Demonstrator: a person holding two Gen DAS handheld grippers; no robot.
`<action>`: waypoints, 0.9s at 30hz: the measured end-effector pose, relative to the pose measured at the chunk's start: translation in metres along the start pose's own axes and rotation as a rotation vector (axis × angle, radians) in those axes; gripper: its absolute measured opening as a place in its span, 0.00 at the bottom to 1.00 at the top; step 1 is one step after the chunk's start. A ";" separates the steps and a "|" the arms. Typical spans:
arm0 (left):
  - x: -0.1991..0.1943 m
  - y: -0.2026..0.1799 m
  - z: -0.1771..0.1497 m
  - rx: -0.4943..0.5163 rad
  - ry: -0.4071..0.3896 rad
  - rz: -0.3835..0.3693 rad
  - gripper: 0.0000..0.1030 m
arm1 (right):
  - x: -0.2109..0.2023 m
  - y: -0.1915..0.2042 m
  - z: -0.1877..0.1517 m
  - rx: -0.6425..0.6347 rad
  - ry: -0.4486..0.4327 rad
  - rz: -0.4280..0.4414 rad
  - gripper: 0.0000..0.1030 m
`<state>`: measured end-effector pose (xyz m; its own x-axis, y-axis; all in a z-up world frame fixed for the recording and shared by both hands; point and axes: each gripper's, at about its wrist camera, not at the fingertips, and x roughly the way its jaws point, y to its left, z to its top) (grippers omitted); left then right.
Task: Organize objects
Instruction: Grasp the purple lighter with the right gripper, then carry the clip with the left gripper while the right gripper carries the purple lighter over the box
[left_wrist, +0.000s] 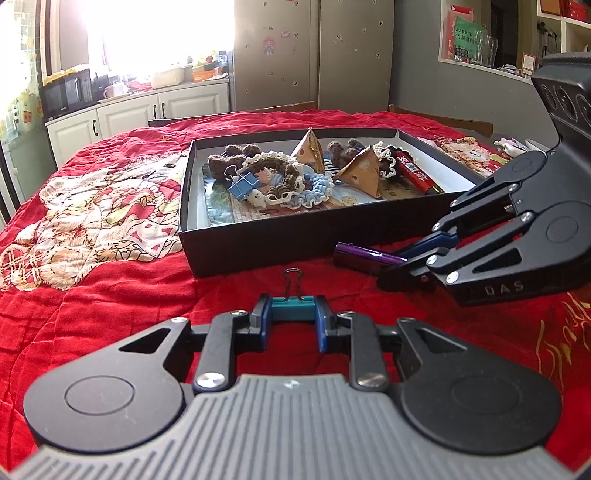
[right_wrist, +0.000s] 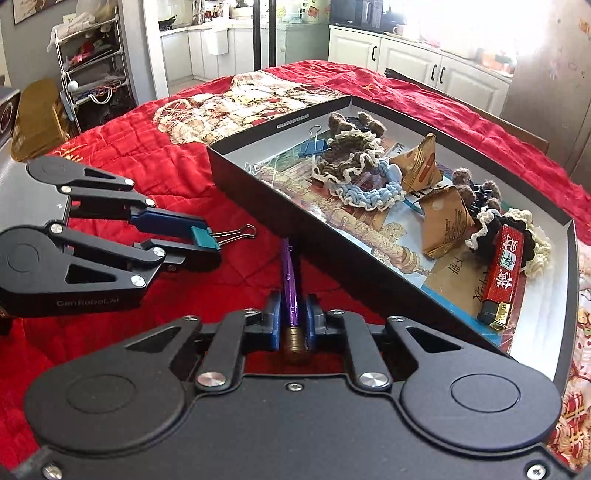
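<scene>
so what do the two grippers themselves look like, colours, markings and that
Both are matte black metal linkage grippers with silver pivot screws, round embossed discs on the side plates and triangular cut-outs. The fingers carry blue pads. The left gripper has pale "GenRobot.AI" lettering on its side; the right gripper shows letters ending "DAS". A ribbed grey housing sits behind the left one. No cables or sleeves are visible.

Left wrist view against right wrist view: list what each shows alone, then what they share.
Only the left wrist view: the right tongs from outside, and the refrigerator doors.

Only the right wrist view: the left tongs from outside, the wire rack, and the pen's brass end.

Both: the teal binder clip, purple pen, black box, blue binder clip, red lighter, red quilt.
</scene>
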<state>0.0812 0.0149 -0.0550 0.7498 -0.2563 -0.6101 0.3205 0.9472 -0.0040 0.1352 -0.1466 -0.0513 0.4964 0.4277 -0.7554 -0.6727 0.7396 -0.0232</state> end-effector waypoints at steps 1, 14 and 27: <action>0.000 0.000 0.000 0.001 0.000 0.000 0.26 | 0.000 0.001 0.000 0.001 -0.001 -0.003 0.12; -0.011 -0.003 0.006 -0.003 -0.016 -0.019 0.26 | -0.016 0.010 -0.011 -0.004 -0.022 0.006 0.12; -0.028 -0.007 0.051 -0.004 -0.135 -0.043 0.26 | -0.066 -0.019 -0.008 0.131 -0.213 0.021 0.12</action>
<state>0.0874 0.0053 0.0026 0.8066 -0.3199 -0.4971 0.3520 0.9355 -0.0308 0.1111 -0.1929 -0.0063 0.5972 0.5331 -0.5993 -0.6136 0.7848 0.0867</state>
